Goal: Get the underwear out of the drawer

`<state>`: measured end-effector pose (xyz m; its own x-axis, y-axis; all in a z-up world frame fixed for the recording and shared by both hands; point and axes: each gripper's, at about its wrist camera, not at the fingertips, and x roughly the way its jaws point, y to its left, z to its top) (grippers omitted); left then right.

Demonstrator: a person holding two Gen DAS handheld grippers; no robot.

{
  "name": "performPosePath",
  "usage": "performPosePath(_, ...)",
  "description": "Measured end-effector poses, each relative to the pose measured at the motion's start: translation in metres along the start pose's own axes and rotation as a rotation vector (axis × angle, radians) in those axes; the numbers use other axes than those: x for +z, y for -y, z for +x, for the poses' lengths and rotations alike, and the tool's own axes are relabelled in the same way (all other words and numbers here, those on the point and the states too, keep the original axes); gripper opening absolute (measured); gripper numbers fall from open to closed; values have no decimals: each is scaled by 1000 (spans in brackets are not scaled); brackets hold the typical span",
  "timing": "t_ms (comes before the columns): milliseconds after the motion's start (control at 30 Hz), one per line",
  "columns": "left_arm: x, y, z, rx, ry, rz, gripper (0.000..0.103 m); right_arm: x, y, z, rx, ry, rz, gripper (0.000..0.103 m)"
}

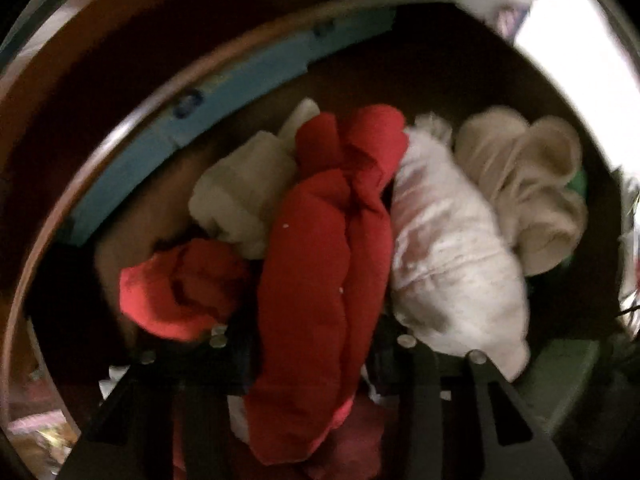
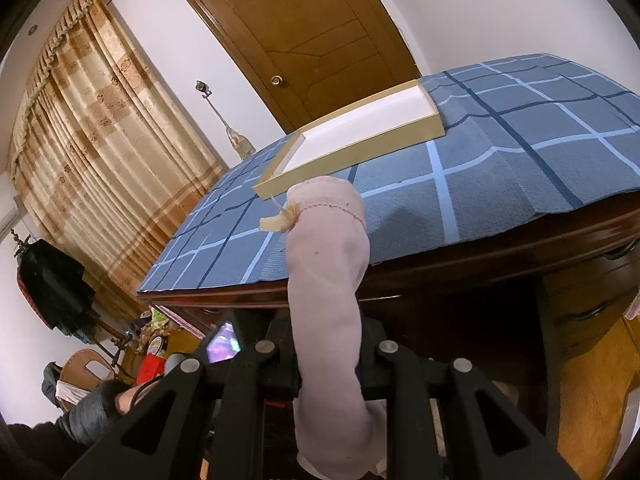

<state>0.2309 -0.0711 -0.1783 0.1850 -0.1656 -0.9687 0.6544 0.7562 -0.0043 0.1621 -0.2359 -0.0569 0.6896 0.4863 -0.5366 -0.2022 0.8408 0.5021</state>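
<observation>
While the left tongs (image 1: pixel 316 344) sat down in the drawer (image 1: pixel 132 128), jaws pinched on a red underwear roll (image 1: pixel 320 264) w/ other rolls beside it, the right tongs (image 2: pixel 326 364) were clamped tight on a pink underwear roll (image 2: pixel 328 280) in front of the counter (image 2: pixel 500 152).

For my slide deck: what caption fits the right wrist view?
Right gripper clamps a rolled pale pink garment before a blue checked tablecloth bearing a shallow yellow-rimmed box.
</observation>
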Motion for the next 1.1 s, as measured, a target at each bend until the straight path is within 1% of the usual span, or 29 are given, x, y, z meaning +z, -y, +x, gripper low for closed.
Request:
performPosePath(100,-15,-3,-28,-67,81,-58,40,0,1,-1,-3,8,6,20)
performPosePath(200,-27,-2,-55,-114,152,-89,40,1,2,1,0,10,14,20)
performPosePath(233,-32,-5,-67,-140,196,-113,40,2,1,2,2,8,15,20)
performPosePath(300,-38,-9,-85,-188,258,-171,40,3,-2,5,12,9,20,20)
performPosePath(367,-34,-14,-104,-201,306,-217,40,4,-7,7,26,12,20,20)
performPosePath(467,-26,-28,-128,-180,381,-266,40,9,-15,11,40,22,21,20)
performPosePath(500,-23,-33,-131,-173,400,-279,40,12,-18,12,45,27,21,20)
performPosePath(567,-15,-38,-143,-136,448,-307,40,17,-23,14,50,39,26,20)
performPosePath(600,-18,-40,-139,-123,463,-314,40,19,-25,16,53,45,30,20)
performPosePath(633,-15,-44,-145,-102,488,-331,40,21,-26,17,55,49,34,20)
performPosePath(733,-7,-54,-157,-78,540,-371,40,31,-32,24,64,63,47,20)
performPosePath(800,1,-60,-163,-45,574,-396,40,36,-36,30,67,70,47,20)
performPosePath(1000,16,-76,-171,10,615,-435,40,58,-54,47,79,97,35,20)
performPosePath(1100,28,-87,-174,16,634,-451,40,71,-62,54,81,117,31,20)
